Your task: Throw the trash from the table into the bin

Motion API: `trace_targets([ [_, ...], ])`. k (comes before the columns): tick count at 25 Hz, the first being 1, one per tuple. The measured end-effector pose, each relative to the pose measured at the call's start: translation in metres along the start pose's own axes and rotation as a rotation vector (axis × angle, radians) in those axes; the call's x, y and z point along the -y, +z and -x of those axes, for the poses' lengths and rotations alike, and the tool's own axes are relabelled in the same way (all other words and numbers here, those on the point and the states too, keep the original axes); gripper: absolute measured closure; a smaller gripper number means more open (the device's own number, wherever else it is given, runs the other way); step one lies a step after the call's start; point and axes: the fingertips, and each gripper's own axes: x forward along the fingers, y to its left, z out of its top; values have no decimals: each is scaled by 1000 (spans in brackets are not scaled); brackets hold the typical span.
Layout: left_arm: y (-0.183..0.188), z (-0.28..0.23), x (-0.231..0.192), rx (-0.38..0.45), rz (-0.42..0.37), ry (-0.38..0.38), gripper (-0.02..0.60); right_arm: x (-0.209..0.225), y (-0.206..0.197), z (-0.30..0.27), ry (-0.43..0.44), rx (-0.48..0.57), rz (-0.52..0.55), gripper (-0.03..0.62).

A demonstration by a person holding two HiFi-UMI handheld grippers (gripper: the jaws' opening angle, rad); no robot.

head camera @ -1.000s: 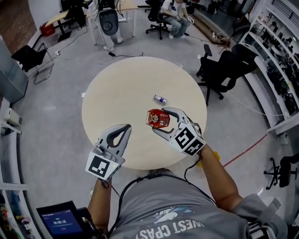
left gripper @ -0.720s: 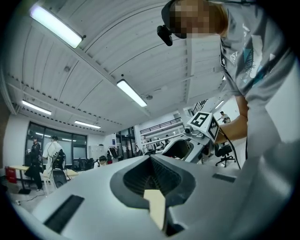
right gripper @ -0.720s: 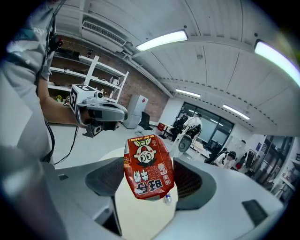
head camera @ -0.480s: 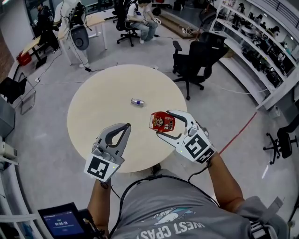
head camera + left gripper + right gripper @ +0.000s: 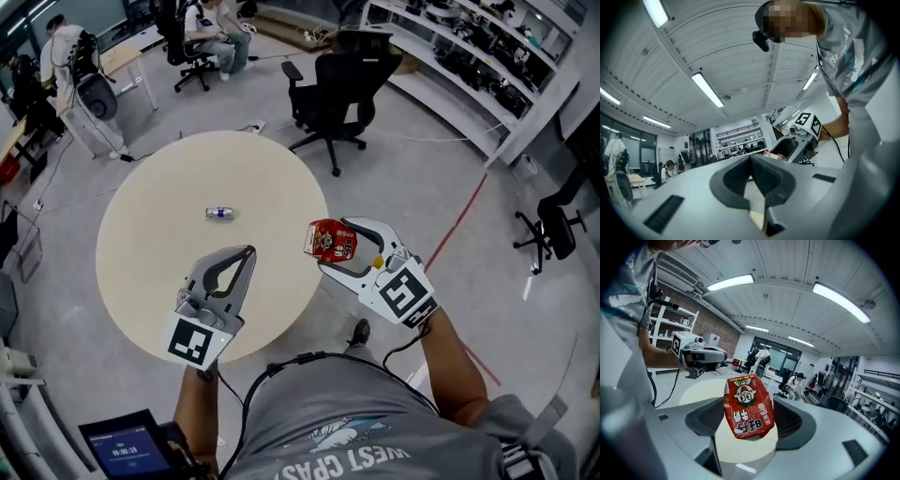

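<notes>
My right gripper (image 5: 330, 249) is shut on a red snack packet (image 5: 330, 240) with a cartoon face, held in the air just past the right rim of the round beige table (image 5: 178, 262). In the right gripper view the red snack packet (image 5: 748, 407) stands upright between the jaws of my right gripper (image 5: 748, 420). My left gripper (image 5: 242, 261) hovers over the table's near edge, shut and holding nothing; my left gripper (image 5: 751, 172) shows its jaws closed together. A small silver and blue can (image 5: 218, 213) lies on its side mid-table. No bin is in view.
A black office chair (image 5: 333, 89) stands close behind the table's far right side, another chair (image 5: 548, 225) at the far right. Shelving (image 5: 478, 56) lines the back right. People sit at desks (image 5: 202, 37) in the back left. A red line (image 5: 459, 225) crosses the grey floor.
The view has swung right, so the table has shifted left. My right gripper with the packet has passed from over the table to beyond its right rim. The left gripper stays shut.
</notes>
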Motion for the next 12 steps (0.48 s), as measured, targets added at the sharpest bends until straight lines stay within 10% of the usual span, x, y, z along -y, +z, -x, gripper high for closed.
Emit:
trace_targets([
  [12, -72, -273, 134, -104, 92, -308, 538, 169, -193, 130, -152, -121, -240, 255],
])
